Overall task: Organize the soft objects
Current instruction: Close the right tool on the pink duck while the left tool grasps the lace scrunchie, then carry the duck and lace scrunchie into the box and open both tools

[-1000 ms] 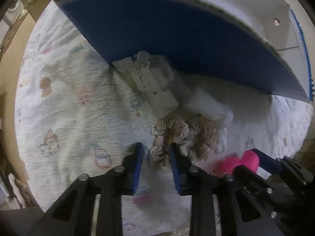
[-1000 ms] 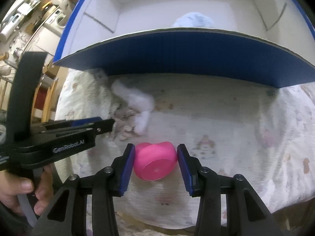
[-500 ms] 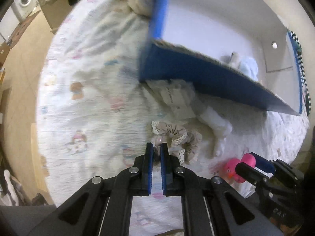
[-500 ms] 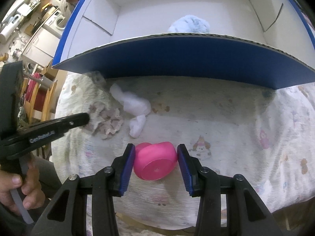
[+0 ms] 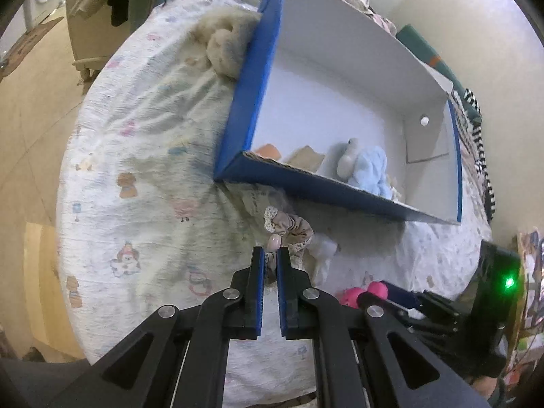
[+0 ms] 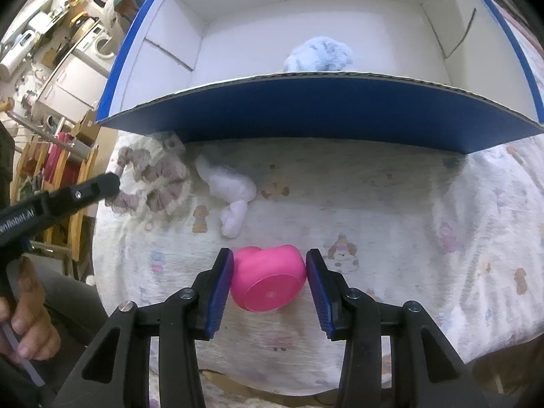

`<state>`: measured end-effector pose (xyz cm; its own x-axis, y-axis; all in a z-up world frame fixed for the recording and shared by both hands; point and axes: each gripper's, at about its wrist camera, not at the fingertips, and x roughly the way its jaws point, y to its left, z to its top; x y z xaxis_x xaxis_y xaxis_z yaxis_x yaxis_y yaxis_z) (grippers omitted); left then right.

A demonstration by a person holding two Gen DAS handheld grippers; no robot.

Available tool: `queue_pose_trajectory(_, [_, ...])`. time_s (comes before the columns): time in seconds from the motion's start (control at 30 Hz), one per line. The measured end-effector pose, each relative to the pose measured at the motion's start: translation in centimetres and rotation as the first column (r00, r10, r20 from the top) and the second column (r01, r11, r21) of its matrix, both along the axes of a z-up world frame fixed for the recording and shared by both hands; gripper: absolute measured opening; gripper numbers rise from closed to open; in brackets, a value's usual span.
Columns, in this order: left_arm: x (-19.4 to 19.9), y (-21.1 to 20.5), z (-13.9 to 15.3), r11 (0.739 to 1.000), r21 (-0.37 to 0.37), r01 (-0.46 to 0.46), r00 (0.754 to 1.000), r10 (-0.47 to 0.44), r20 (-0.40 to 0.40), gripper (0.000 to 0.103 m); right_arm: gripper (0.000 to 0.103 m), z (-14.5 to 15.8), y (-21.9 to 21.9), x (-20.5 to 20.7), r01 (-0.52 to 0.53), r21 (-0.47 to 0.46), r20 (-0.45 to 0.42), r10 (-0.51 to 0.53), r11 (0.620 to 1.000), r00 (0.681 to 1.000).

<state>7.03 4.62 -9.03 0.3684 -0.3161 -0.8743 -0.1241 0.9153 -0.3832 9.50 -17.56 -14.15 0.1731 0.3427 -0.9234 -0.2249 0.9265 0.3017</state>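
Observation:
My left gripper (image 5: 270, 255) is shut on a beige lace-edged scrunchie (image 5: 289, 229) and holds it lifted above the bed; the scrunchie also shows in the right wrist view (image 6: 153, 180). My right gripper (image 6: 270, 267) is shut on a pink rubber duck (image 6: 268, 282), just above the sheet. The duck also shows in the left wrist view (image 5: 363, 294). A blue-and-white cardboard box (image 5: 306, 183) lies open behind, with a light blue plush (image 5: 370, 166) inside. A white fluffy toy (image 6: 231, 190) lies on the sheet in front of the box.
The bed has a white cartoon-print sheet (image 5: 136, 170). A beige plush (image 5: 224, 44) lies against the box's left wall. An orange item (image 5: 268, 151) and a tan item (image 5: 306, 158) lie in the box. The floor drops off to the left.
My left gripper shut on the scrunchie, then rose and drew back with it, so the box interior came into view. My right gripper stayed put, holding the duck.

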Motion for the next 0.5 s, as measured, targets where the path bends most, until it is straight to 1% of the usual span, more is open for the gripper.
queue_pose_trajectory(0.17, [0.1,-0.9,-0.3,0.999,0.040,0.010,1.000,-0.010,-0.005,0.007,0.046,0.4,-0.5,0.2,0.012,0.015,0.002,-0.012,1.000,1.000])
queue_pose_trajectory(0.23, [-0.1,-1.0,0.1,0.997,0.078,-0.004,1.000,0.004,-0.008,0.007,0.046,0.8,-0.6,0.2,0.015,0.034,0.006,-0.015,0.999,1.000])
queue_pose_trajectory(0.27, [-0.3,-1.0,0.3,0.997,0.071,-0.006,1.000,0.006,-0.004,0.007,0.046,1.3,-0.8,0.1,0.015,0.047,0.016,-0.016,0.999,1.000])
queue_pose_trajectory(0.3, [-0.6,-1.0,0.8,0.997,0.076,-0.006,1.000,0.006,0.004,0.007,0.046,1.9,-1.1,0.1,0.016,0.062,0.028,-0.018,0.998,0.999])
queue_pose_trajectory(0.33, [-0.9,-1.1,1.6,0.994,0.105,-0.008,1.000,0.006,0.019,0.007,0.046,2.5,-1.4,0.1,0.017,0.074,0.037,-0.020,0.997,0.999])
queue_pose_trajectory(0.37, [-1.1,-1.0,2.1,0.993,0.116,-0.009,0.999,0.005,0.034,0.007,0.046,3.3,-1.7,0.1,0.018,0.087,0.051,-0.023,0.996,0.998])
queue_pose_trajectory(0.5, [-1.7,-1.4,5.8,0.988,0.153,-0.006,0.992,-0.013,0.123,0.007,0.046,6.7,-2.6,0.6,0.015,0.123,0.109,-0.029,0.992,0.994])
